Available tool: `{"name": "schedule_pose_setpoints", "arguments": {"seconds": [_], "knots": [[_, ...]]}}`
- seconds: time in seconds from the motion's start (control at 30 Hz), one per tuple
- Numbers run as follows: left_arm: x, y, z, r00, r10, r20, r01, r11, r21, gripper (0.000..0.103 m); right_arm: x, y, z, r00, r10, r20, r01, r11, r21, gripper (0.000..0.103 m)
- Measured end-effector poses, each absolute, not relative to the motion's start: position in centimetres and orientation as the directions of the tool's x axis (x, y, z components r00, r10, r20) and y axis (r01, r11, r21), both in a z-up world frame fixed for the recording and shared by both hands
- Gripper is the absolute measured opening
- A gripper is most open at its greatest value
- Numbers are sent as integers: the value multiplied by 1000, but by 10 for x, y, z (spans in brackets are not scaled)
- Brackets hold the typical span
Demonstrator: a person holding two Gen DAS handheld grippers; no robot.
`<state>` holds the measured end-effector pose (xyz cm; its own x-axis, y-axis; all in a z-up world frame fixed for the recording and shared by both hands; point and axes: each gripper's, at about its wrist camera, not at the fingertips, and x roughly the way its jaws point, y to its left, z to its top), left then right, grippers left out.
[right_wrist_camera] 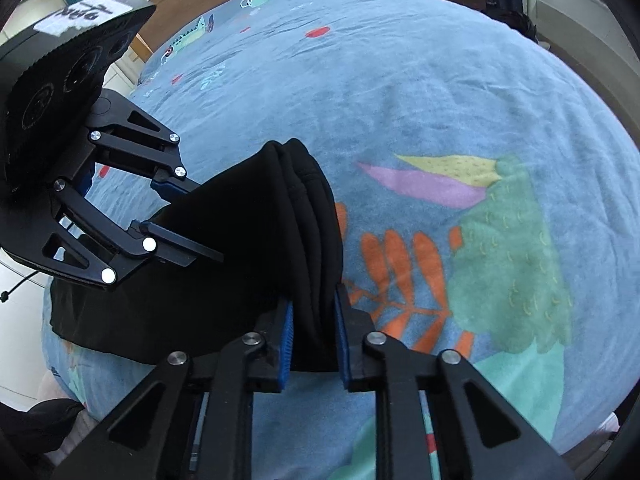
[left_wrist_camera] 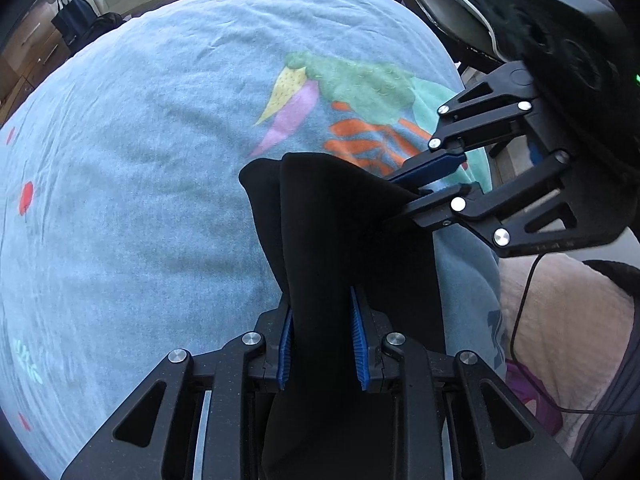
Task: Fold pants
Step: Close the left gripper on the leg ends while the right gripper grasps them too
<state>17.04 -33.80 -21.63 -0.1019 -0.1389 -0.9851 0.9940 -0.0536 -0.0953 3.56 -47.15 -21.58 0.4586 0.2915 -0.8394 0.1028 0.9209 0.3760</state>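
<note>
Folded black fabric pants lifted over the blue patterned bedsheet, left tongs clamped on one edge, right tongs pinching the stacked hems.

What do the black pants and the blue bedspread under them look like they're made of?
Black pants: soft matte knit, probably jersey or fleece; the bunched layers show rounded, stitched edges and no sheen. Blue bedspread: thin woven cotton by the look, matte, finely wrinkled, with flat printed colour shapes. Neither fibre can be confirmed from sight alone.

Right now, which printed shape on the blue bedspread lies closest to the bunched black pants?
The orange leaf print, right beside the black pants; the green shape, purple and yellow ones lie farther off.
</note>
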Motion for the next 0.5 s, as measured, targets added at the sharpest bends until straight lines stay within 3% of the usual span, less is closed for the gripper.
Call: {"name": "schedule_pose_setpoints", "arguments": {"seconds": [0.13, 0.5], "knots": [[164, -330, -198, -74, -154, -985, 997, -49, -67, 21, 28, -457, -190, 474, 245, -846, 117, 935, 336, 0], [147, -258, -148, -5, -240, -971, 999, 37, -14, 21, 13, -398, -116, 535, 334, -776, 3, 918, 397, 0]]}}
